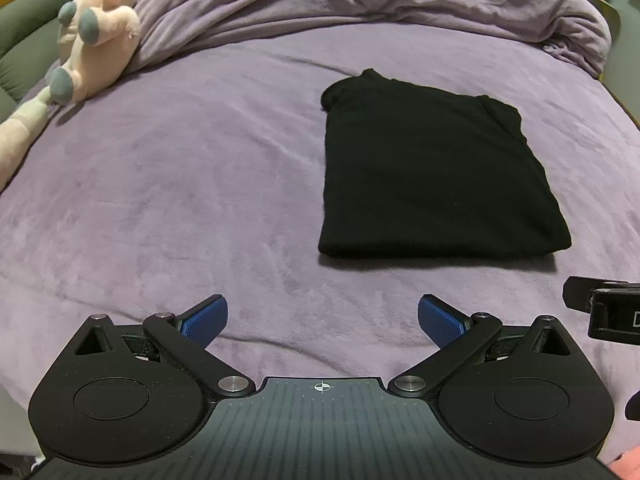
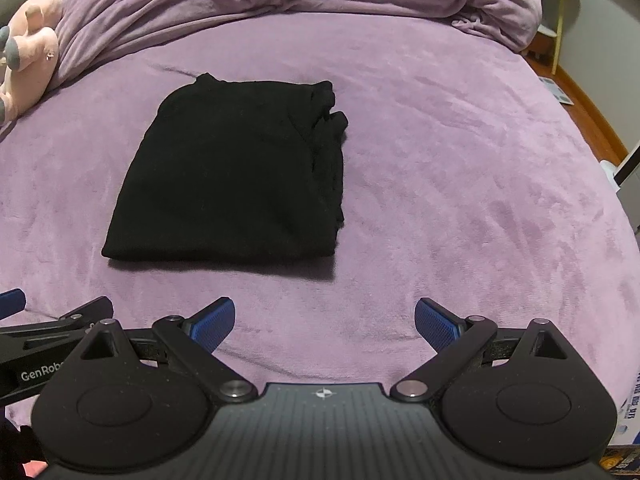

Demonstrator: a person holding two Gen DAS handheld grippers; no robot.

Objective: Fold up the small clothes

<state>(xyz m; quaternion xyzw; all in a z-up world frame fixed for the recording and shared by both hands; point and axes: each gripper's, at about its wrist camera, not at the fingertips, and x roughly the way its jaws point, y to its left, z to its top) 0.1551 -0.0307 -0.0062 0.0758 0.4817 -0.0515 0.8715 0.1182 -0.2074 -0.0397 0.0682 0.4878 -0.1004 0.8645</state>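
Observation:
A black garment [image 1: 432, 172] lies folded into a flat rectangle on the purple bed cover [image 1: 180, 184]. It also shows in the right wrist view [image 2: 232, 176], left of centre. My left gripper [image 1: 322, 320] is open and empty, hovering near the bed's front edge, short of the garment and to its left. My right gripper [image 2: 324, 322] is open and empty, also short of the garment, a little to its right. Part of the right gripper [image 1: 604, 312] shows at the right edge of the left wrist view, and part of the left gripper [image 2: 48, 332] at the left edge of the right wrist view.
A pink plush toy [image 1: 92, 52] lies at the bed's far left; it also shows in the right wrist view [image 2: 28, 52]. A bunched purple blanket [image 1: 360, 0] runs along the back. A shelf [image 2: 556, 4] and wooden floor [image 2: 592, 120] lie beyond the bed's right side.

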